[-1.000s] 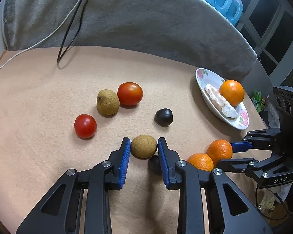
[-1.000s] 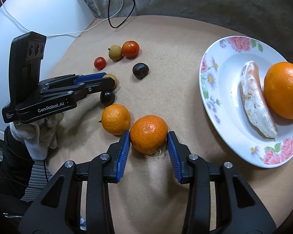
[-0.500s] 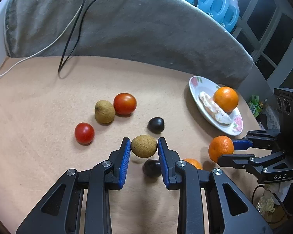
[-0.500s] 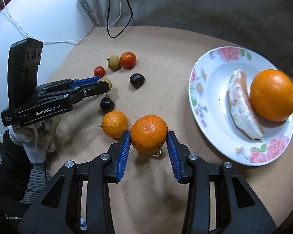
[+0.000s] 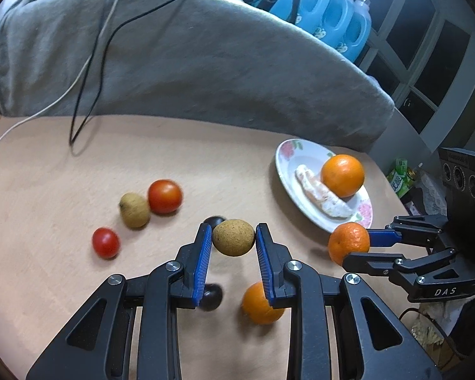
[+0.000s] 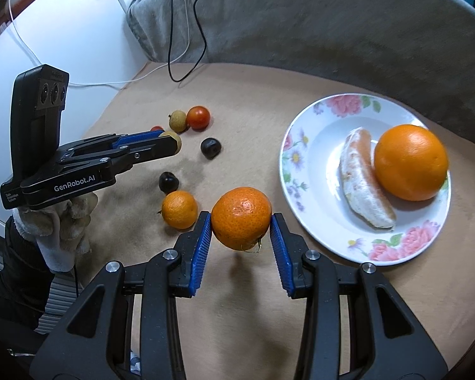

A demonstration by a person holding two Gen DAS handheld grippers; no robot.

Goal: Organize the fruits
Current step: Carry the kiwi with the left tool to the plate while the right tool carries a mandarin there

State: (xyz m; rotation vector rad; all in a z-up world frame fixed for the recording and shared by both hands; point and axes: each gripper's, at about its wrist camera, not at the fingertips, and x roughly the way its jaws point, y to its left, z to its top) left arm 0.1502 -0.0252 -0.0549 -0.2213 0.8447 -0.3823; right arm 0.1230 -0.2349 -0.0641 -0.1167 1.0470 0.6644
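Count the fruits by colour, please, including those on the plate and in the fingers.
Orange whole fruits: 3
Red tomatoes: 2
Brown fruits: 2
Dark fruits: 2
Peeled pale segment: 1
Total: 10

in the left wrist view, a dark fruit (image 5: 214, 220) at centre shows only as a sliver above the held brown fruit (image 5: 233, 237). lower down, another dark fruit (image 5: 211, 297) and a tangerine (image 5: 259, 305) are partly covered by the blue finger pads (image 5: 202, 259). the tomatoes (image 5: 165, 196) at left are smeared by blur. in the right wrist view, a small tomato (image 6: 156, 128) barely peeks over the left gripper (image 6: 171, 142).
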